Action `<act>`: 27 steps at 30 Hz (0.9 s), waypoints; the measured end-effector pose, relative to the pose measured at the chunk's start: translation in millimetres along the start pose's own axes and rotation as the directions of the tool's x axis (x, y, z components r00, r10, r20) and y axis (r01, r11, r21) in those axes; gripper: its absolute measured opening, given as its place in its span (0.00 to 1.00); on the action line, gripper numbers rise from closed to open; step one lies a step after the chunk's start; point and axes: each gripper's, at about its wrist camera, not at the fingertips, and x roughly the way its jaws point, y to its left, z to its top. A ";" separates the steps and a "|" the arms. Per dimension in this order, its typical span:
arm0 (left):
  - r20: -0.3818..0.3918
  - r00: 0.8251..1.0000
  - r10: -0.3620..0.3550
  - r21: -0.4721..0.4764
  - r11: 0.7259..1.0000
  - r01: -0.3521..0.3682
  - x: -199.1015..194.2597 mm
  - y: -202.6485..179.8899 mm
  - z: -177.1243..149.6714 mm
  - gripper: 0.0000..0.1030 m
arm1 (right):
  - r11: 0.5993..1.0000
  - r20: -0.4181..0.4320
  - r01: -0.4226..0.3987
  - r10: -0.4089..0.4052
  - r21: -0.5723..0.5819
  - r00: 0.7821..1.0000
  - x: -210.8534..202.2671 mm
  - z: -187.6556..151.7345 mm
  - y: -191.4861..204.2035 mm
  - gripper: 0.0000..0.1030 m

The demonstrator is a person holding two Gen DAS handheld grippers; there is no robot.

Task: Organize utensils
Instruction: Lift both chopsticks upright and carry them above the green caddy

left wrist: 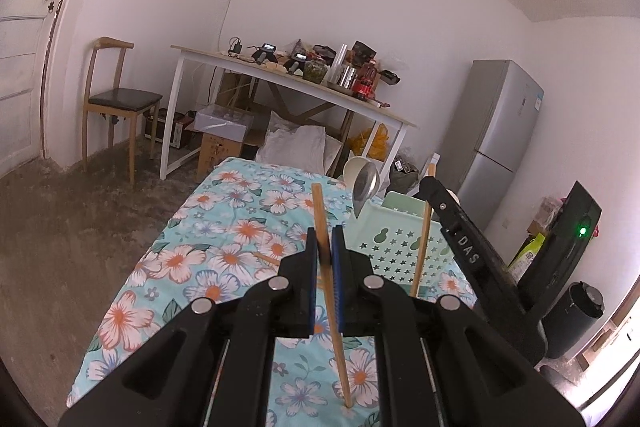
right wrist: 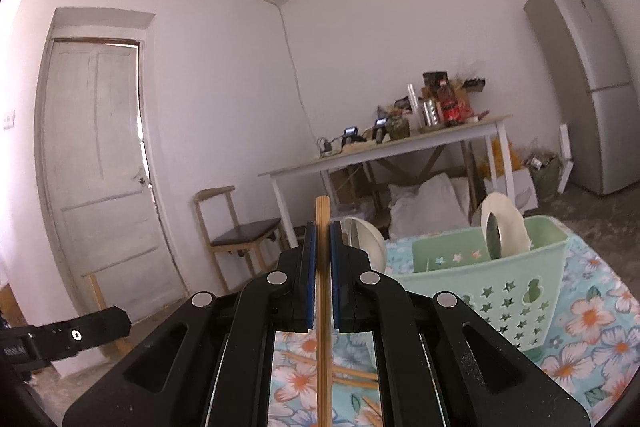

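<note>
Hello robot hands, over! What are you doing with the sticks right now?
Left gripper shut on a chopstick. Right gripper shut on another chopstick. Green basket ahead, spoons inside. More chopsticks loose on the cloth.

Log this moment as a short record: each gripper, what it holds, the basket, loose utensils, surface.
left gripper: shut on a wooden chopstick, held roughly upright, lower tip on the cloth
right gripper: shut on a second chopstick, also upright
basket: pale green, star cut-outs, standing on the cloth; a metal spoon and a white dish stand in it
loose chopsticks: lying flat on the cloth
surface: floral tablecloth
</note>
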 end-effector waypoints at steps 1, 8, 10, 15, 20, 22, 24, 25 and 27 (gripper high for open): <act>0.000 1.000 -0.001 0.000 1.000 0.001 0.2 0.3 0.1 0.06 | 1.000 -0.004 0.002 -0.002 -0.013 1.000 0.7 -2.8 1.3 0.05; 0.002 1.000 0.000 -0.002 1.000 0.000 -0.8 1.1 0.0 0.06 | 0.999 -0.027 0.013 -0.014 -0.039 1.000 -0.8 -10.1 -0.4 0.05; 0.002 1.000 0.000 -0.003 1.000 0.000 -0.7 1.3 -0.1 0.06 | 0.999 -0.033 0.014 -0.016 -0.044 0.999 -2.1 -11.1 -0.4 0.05; 0.004 1.000 0.004 -0.009 1.000 -0.004 -2.6 -0.2 -0.4 0.06 | 0.999 -0.044 0.018 -0.021 -0.052 0.999 -4.0 -10.9 2.4 0.05; 0.006 1.000 0.008 -0.010 1.000 -0.008 -3.6 -0.1 -0.7 0.06 | 0.998 -0.069 0.020 -0.024 -0.061 0.997 -5.9 -9.6 5.1 0.05; 0.008 1.000 0.012 -0.011 1.000 -0.012 -3.9 -0.6 -1.0 0.06 | 0.997 -0.100 0.012 -0.020 -0.081 0.995 -7.9 -6.7 7.9 0.05; 0.010 1.000 0.013 -0.016 1.000 -0.013 -5.2 1.7 -1.5 0.06 | 0.996 -0.144 -0.006 -0.007 -0.089 0.990 -9.0 -1.1 8.0 0.05; 0.010 1.000 0.013 -0.020 1.000 -0.013 -6.1 3.9 -1.6 0.06 | 0.996 -0.162 -0.016 0.002 -0.088 0.987 -9.4 0.8 7.3 0.05; 0.010 1.000 0.008 -0.028 1.000 -0.008 -6.1 4.2 -1.1 0.06 | 0.996 -0.191 -0.032 0.017 -0.079 0.981 -11.8 6.7 3.9 0.05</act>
